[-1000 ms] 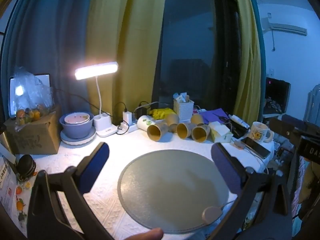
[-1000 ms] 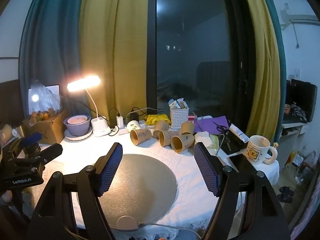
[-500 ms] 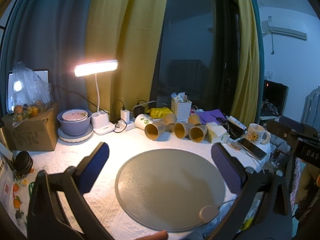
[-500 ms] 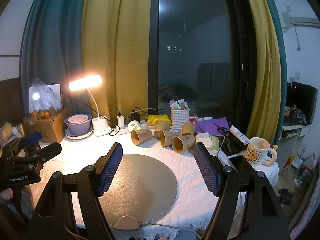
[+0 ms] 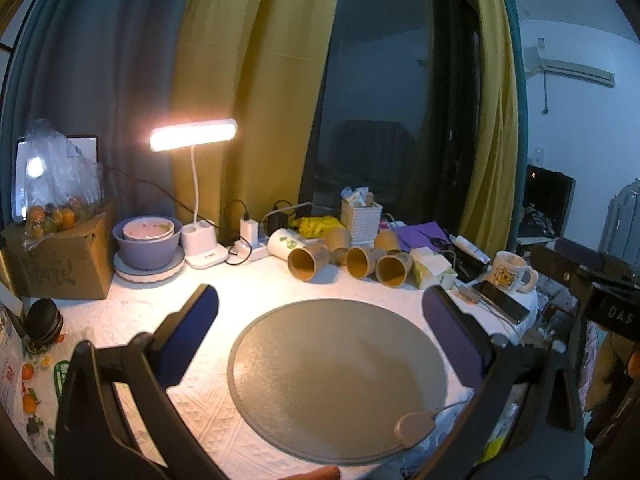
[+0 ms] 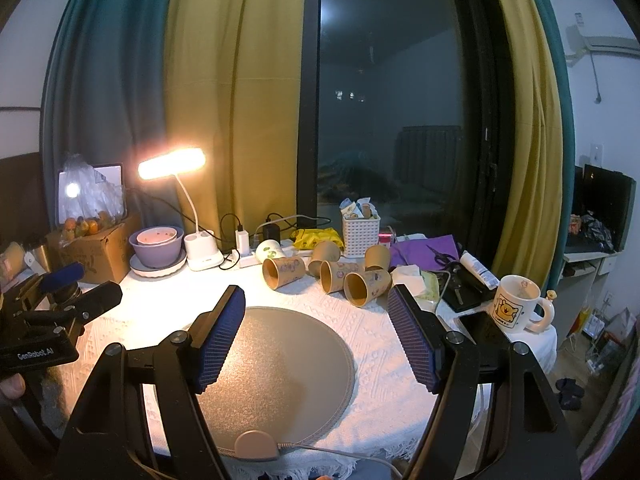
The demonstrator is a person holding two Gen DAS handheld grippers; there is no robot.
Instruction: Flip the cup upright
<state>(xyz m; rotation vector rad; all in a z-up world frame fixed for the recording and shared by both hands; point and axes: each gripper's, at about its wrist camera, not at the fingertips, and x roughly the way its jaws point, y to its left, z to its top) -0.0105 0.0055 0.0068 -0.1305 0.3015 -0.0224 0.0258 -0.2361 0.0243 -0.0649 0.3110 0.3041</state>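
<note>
Several brown paper cups (image 5: 362, 261) lie on their sides in a cluster at the back of the white-clothed table, mouths toward me; they also show in the right wrist view (image 6: 366, 286). A white paper cup (image 5: 285, 243) lies beside them. My left gripper (image 5: 320, 332) is open and empty, held above a round grey mat (image 5: 338, 376). My right gripper (image 6: 316, 340) is open and empty above the same mat (image 6: 280, 380). The left gripper also shows at the left edge of the right wrist view (image 6: 56, 308).
A lit desk lamp (image 5: 194, 136), purple bowls (image 5: 146, 240), a cardboard box (image 5: 60, 264), a power strip, a white basket (image 5: 362, 220), a mug (image 6: 516, 308), a phone (image 5: 502, 306) and tissues crowd the back and right of the table.
Both grippers have shifted only slightly; the views drifted a little. Both stay open and empty, and the cups have not moved.
</note>
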